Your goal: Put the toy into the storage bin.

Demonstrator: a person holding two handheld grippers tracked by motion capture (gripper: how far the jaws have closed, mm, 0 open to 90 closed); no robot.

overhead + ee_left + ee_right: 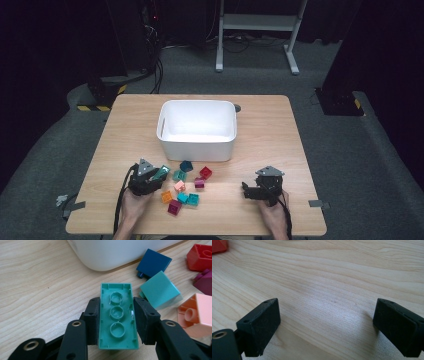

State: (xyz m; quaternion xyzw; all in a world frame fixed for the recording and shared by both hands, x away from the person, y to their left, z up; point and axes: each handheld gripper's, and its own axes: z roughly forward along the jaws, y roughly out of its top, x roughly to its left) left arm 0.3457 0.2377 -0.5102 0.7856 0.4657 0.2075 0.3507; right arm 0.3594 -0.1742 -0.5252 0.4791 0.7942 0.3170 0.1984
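My left gripper (159, 175) is shut on a long green brick (117, 317). The brick lies hollow side toward the camera, showing three round tubes, and both pads press on its long sides just above the wooden table (125, 135). That brick (161, 173) sits at the left end of a cluster of loose bricks. My right gripper (247, 190) rests at the front right of the table. Its jaws (325, 325) stand wide open over bare wood with nothing between them.
A white bin (197, 142) stands mid-table, just beyond the bricks. Loose bricks lie in front of it: dark blue (152, 262), teal (160, 288), red (200, 257), purple (203, 281), pink (197, 312), plus orange (166, 196) and magenta (174, 207) nearer the front edge.
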